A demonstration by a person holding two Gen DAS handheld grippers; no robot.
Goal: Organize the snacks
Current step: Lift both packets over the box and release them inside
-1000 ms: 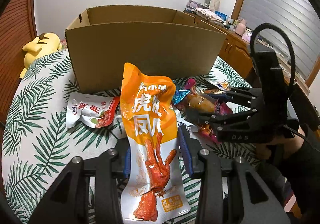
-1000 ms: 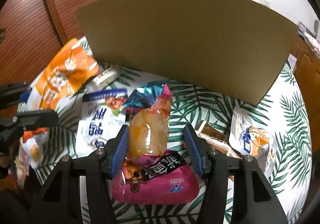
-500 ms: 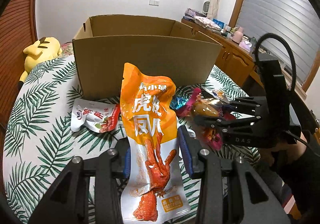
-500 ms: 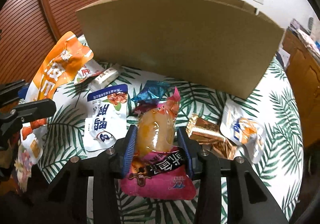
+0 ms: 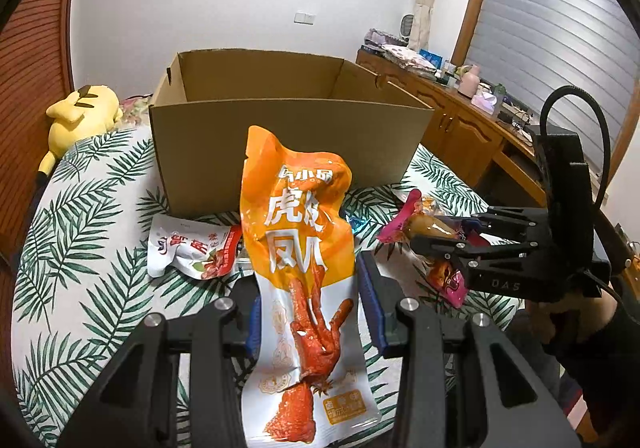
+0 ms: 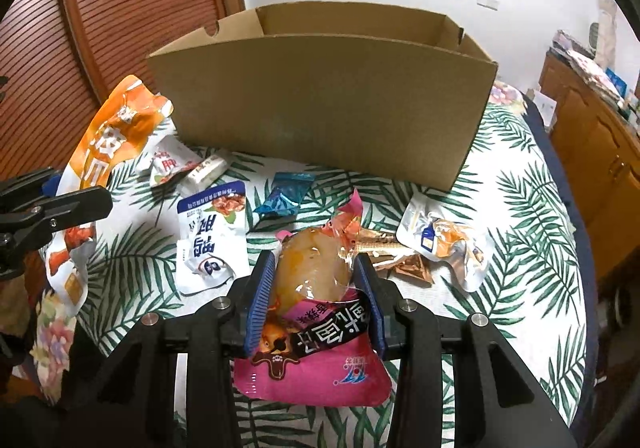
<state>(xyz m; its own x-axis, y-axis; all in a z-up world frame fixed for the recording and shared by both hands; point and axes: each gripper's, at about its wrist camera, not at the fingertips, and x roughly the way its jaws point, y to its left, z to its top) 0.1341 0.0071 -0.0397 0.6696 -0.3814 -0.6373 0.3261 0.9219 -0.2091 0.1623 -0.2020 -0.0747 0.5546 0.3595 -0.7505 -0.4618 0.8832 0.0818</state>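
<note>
Both grippers clamp snacks: left gripper (image 5: 310,312) the orange pouch (image 5: 298,248), right gripper (image 6: 314,300), just closed, the pink pouch (image 6: 316,328); the cardboard box (image 6: 320,107) blocks the tabletop's (image 6: 520,248) far edge

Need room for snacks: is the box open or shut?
Open: the box has no lid or flaps over it; its inner walls show. Its floor is hidden.

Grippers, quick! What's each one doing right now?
Left gripper: closed on the orange pack.
Right gripper: has just been closing, now grips the pink pack.
</note>
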